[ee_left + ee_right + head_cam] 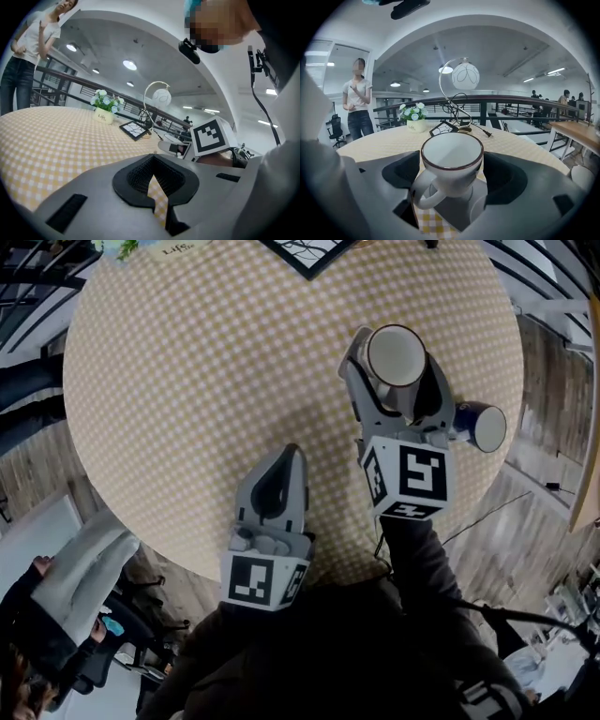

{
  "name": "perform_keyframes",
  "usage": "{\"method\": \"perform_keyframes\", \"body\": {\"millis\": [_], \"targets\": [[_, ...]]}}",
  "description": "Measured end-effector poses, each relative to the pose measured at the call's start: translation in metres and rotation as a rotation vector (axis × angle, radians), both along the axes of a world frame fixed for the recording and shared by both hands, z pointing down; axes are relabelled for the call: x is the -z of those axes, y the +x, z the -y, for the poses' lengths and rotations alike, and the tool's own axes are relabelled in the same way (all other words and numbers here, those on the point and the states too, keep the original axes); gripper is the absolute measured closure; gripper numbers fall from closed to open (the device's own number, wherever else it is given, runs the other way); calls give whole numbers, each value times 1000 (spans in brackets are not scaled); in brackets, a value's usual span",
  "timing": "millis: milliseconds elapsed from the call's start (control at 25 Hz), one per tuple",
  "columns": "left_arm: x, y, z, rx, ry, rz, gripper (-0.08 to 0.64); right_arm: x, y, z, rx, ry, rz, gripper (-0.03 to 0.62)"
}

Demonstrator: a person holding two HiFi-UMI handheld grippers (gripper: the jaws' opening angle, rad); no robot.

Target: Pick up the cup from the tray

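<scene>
My right claw (454, 177) stands fully open around the white cup (452, 157), not clamping it. My left claw (153, 161) is closed and empty.

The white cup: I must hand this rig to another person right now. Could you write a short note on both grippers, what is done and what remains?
Right gripper: open, jaws wide on either side of the white cup; the pads do not seem to press it.
Left gripper: shut, empty, over the checked table.
Cup: upright, handle toward the gripper's camera; what lies under it I cannot tell.
Done: jaws placed around the cup.
Left: close, then lift.
</scene>
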State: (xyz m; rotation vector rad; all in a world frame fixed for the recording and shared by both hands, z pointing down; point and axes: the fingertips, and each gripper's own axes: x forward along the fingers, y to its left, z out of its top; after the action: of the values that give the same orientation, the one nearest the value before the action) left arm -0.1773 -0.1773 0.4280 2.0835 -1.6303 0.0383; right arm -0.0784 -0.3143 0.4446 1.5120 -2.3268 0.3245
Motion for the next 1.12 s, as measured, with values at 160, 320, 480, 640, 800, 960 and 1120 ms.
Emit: {"method": "perform_keyframes", "body": {"millis": [160,320,480,640,800,960,1120], "targets": [[-9,-4,5,-1,-12,-14,555,-4,-3,7,-7,7,10,224],[-12,-9,4,13,-25,-23,555,-10,-2,8,-27,-8,-7,225],[-6,-11,3,20,-21,-20,555,-7,-1,8,-19,0,-14,225],[3,-13,-1,28,1,-4,555,-5,0,5,4,24,-28,225],[12,-14,-7,45,21,10,555,11,1,2,25,52,5,225],[30,-14,-16,62,55,22,555,29,-11,-8,74,69,27,225],[44,-21,-26,101,79,38,555,39,-36,-20,149,73,52,225]]}}
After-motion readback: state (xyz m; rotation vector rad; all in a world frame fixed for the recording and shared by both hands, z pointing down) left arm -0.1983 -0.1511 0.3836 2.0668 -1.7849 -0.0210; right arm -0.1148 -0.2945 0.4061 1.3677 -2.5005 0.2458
